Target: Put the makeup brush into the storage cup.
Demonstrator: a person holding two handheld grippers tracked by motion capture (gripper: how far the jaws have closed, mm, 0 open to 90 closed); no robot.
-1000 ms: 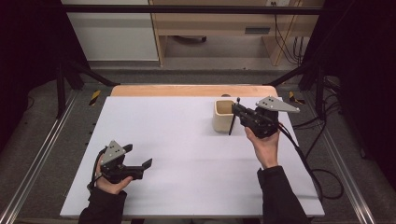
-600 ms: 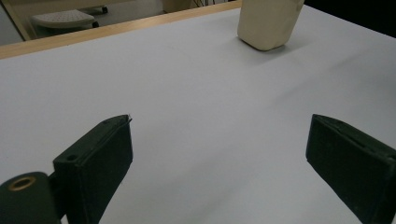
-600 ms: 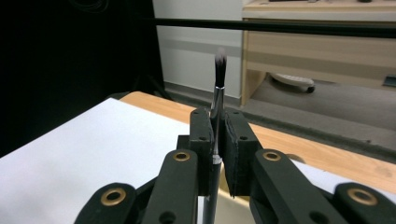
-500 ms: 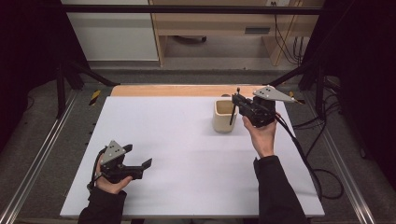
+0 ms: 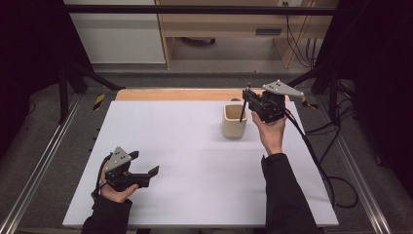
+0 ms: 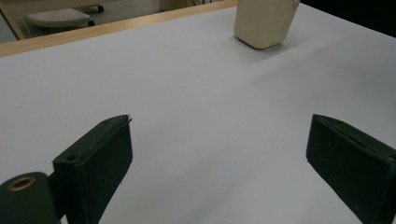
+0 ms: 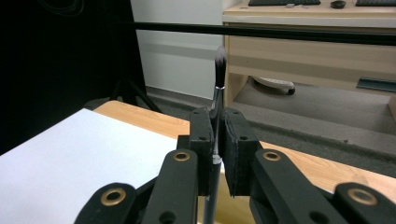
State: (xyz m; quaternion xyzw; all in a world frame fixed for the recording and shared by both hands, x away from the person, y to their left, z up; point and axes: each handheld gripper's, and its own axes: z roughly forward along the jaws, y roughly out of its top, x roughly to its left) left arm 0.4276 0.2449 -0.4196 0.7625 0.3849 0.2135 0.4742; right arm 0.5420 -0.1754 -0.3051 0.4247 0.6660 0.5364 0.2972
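High view: white table [image 5: 195, 161] with a person working a handheld gripper in each hand. Only other thing on it is a cream cup [image 5: 234, 121] toward the far right.

Right gripper [image 5: 248, 100]: held up in the air just right of the cup, level with its rim or a bit above. Jaws are clenched on a thin dark brush [image 5: 244, 106].

Brush, how it's held: pinched around mid-handle so it hangs close to upright. In the right gripper view the bristle tip [image 7: 220, 60] pokes up above the jaws and the handle runs down below them. My read is that's deliberate, since a vertical stick goes into a narrow cup way easier than a tilted one.

Brush vs cup: from above, the lower end sits by the cup's right edge. Can't tell if it's inside the mouth or just next to it.

Left gripper [image 5: 152, 171]: parked low at the near left, well away from the cup. Jaws released, nothing between them, just bare table in the left gripper view, with the cup [image 6: 265, 22] far off up top.

Why the left is idle: looks like a one-handed job, so it just stays out of the way.

Guess at the step: dropping the brush in the cup, or maybe lifting it out. Honestly can't say which.
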